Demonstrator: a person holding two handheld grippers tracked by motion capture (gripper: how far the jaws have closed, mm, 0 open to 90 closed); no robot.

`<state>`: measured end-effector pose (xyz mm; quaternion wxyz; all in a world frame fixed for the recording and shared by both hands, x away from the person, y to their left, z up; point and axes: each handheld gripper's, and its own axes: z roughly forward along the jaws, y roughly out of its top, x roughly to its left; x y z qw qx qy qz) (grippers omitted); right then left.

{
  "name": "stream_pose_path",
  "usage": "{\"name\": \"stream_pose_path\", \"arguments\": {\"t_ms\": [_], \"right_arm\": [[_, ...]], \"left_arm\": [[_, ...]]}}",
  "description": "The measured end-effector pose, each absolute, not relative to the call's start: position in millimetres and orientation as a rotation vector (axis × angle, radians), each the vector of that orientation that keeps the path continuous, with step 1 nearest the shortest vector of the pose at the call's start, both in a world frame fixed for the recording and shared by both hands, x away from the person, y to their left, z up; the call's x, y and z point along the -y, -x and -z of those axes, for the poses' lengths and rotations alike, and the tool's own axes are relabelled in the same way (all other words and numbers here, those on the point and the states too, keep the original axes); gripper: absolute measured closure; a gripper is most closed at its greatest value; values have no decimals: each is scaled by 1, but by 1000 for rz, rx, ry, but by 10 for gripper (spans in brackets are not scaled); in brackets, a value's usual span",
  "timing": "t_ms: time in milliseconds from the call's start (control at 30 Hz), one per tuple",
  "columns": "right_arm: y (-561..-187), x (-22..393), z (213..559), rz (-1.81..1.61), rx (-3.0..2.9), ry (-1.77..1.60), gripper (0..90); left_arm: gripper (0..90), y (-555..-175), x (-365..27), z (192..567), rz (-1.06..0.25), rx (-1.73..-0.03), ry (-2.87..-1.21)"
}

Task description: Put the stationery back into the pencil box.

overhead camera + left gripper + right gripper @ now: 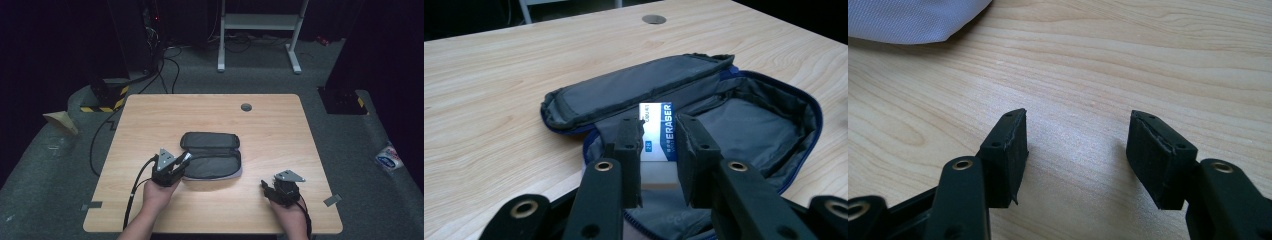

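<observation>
Left gripper (659,150) jaws clamp eraser (655,134) over open pouch (744,125).

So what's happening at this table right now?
A person works with two handheld grippers. The left gripper is clamped on a white eraser and holds it over the open pencil case in the middle of the table. The right gripper rests open on bare wood, holding nothing.

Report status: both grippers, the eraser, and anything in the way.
Left gripper shut on eraser, over open pencil case. Right gripper open, empty, over bare table. Nothing in the way.
</observation>
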<state>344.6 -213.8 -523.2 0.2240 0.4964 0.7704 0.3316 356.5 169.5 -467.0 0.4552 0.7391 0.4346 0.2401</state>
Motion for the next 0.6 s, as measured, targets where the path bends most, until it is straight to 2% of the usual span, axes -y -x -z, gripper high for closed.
{"name": "stream_pose_path", "arguments": {"t_ms": [600], "right_arm": [[-345,214,523,-915,-2126,-1370,414]], "left_arm": [[730,-371,-157,474,-561,-1091,-1882]]}}
